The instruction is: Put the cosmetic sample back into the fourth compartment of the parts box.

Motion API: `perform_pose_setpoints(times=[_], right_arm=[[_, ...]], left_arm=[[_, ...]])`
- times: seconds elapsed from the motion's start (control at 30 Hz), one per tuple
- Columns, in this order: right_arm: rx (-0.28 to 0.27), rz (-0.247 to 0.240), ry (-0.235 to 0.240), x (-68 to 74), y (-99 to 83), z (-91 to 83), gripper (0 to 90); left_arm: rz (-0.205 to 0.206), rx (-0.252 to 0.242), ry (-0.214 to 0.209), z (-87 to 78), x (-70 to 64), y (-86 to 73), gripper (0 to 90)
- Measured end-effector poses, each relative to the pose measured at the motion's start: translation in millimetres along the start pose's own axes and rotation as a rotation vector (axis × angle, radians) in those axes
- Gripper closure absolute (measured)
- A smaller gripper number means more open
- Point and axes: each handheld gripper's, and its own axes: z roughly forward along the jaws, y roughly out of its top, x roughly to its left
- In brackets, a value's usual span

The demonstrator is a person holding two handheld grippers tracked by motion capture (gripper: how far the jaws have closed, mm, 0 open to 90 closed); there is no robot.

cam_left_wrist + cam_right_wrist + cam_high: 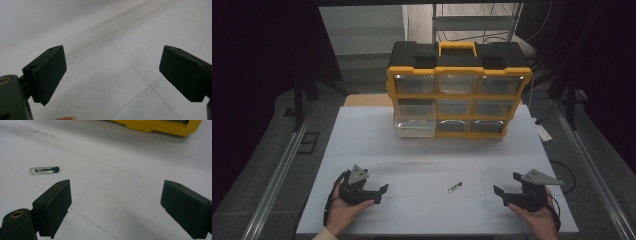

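Small clear glass vial with a dark cap [454, 188] lies on its side on the white desk [422, 150], low in the high view's frame and a little right of centre, between the two claws and touching neither. Left claw [381, 193] sits at the lower left of that frame, held in a hand [343, 210] that comes up from the bottom edge, jaws spread wide and nothing between them. Over on the lower right, the right claw [499, 194] rests in the other hand [539, 217], also released, jaws apart and pointing toward the middle of the desk.

From the right gripper view, the vial [44, 170] shows at the left of the frame, above and beyond the left-hand jaw, cap end pointing right, a thin dark piece visible inside the glass. Bare white desk fills the gap between those jaws. Along the top edge there, a strip of yellow plastic marks the base of the yellow and black drawer organiser [160, 126].

In the high view that organiser [458, 90] stands upright at the far end of the desk, well apart from vial and claws, with rows of clear drawers; the lower left drawer [414, 127] juts forward.

Left gripper view: open jaws over plain desk, faint seam lines crossing the surface.
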Motion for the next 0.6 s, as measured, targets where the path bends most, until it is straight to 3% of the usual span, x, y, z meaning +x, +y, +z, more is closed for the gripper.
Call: perform_pose_setpoints(times=[0.33, 0.6], right_arm=[[0.011, 0.002, 0.035, -1.0, -1.3, 3.0, 10.8], [0.036, -0.015, 0.028, 4.0, -0.4, 8.8, 11.0]], left_arm=[[-0.032, 0.0, 0.012, -4.1, 3.6, -3.6, 7.8], [-0.032, -0.015, 0.001, -12.3, 1.8, -6.6, 7.9]])
